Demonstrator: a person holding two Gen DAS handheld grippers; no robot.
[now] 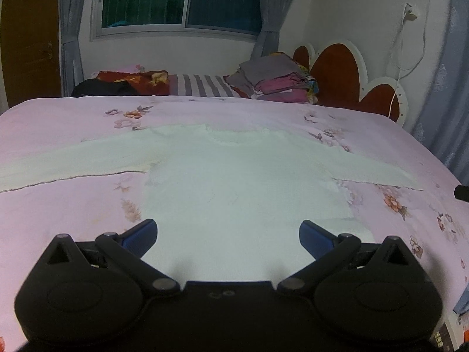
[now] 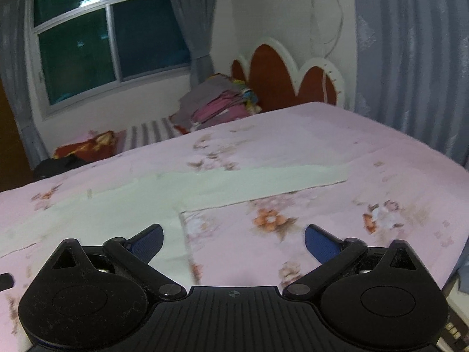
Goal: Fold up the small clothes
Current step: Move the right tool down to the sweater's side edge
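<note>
We've got a bed (image 1: pixel 73 205) w/ a pink floral sheet filling most of both views. Spread flat on it, front up, is a pale long-sleeved top (image 1: pixel 234 182), sleeves out to either side, collar toward the far edge, hem nearest us. It lies roughly mid-bed; not folded yet.

Behind the bed: a window (image 1: pixel 178 0) w/ grey curtains, and a red-and-white scalloped headboard (image 1: pixel 337 70) at the far right corner. Next to the headboard sits a stack of folded clothes (image 1: pixel 275 79), grey on top, pink under. A red patterned cushion (image 1: pixel 137 83) and a striped bit of bedding lie along the far side.

Our left gripper (image 1: pixel 228 234) hangs over the top's hem, blue pads spread wide, nothing between them, not touching the cloth as far as we can tell.

Our right gripper (image 2: pixel 234 239) is over the top's right side edge, below the sleeve; jaws also well apart, holding nothing. That view is blurred.
</note>
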